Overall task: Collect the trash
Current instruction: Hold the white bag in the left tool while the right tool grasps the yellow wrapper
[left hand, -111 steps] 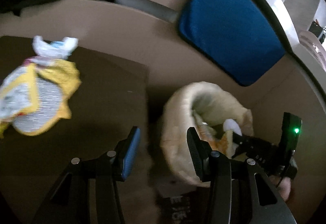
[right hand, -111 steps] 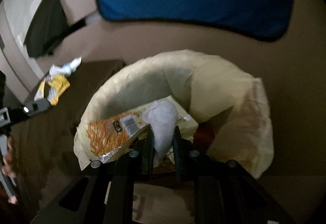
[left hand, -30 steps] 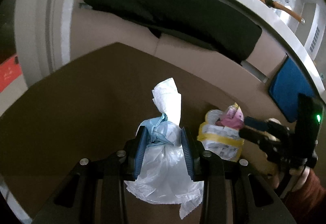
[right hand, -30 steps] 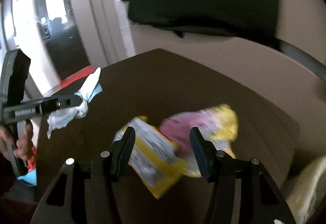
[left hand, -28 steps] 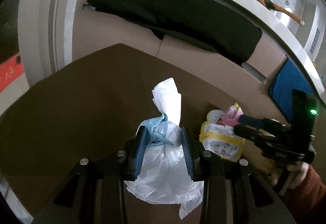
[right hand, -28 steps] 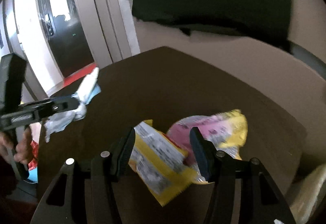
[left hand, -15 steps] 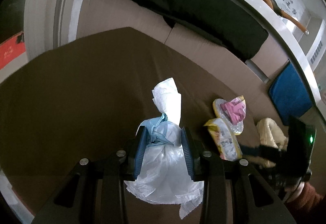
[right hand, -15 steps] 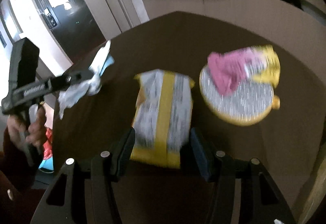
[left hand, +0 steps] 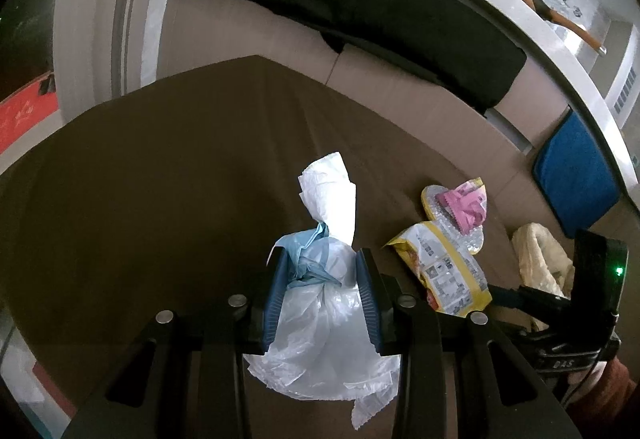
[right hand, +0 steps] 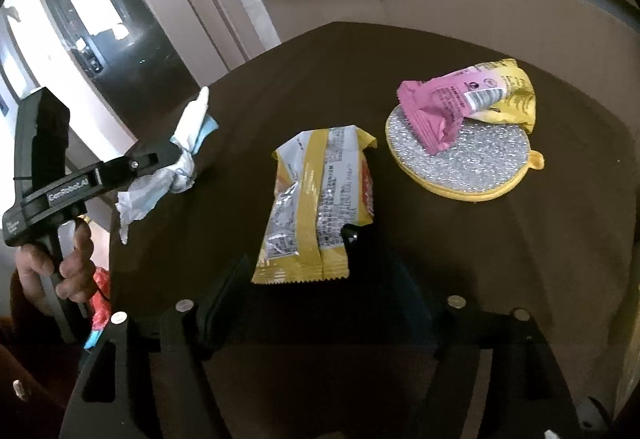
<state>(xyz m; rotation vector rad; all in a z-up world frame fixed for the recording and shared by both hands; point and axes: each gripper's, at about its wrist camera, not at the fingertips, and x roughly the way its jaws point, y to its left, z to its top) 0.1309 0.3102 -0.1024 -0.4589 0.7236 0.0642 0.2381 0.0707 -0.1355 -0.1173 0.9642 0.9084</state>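
The left claw (left hand: 323, 293) is clamped on a crumpled white and pale-blue plastic bag (left hand: 326, 303), holding it above the dark brown desk (left hand: 160, 179). The right claw (right hand: 320, 303) has just been opening and now stands wide, its jaws on either side of the near end of a yellow and silver snack wrapper (right hand: 318, 205) lying flat on the desk, not pressing it. Just beyond, a pink wrapper (right hand: 440, 105) rests on a round yellow-rimmed silver scrub pad (right hand: 464, 163).

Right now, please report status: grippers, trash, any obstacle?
Left gripper shut on white plastic wad. Right gripper open, just widened, fingers astride yellow wrapper. Pink wrapper lies on scrubber pad. Nothing blocking.
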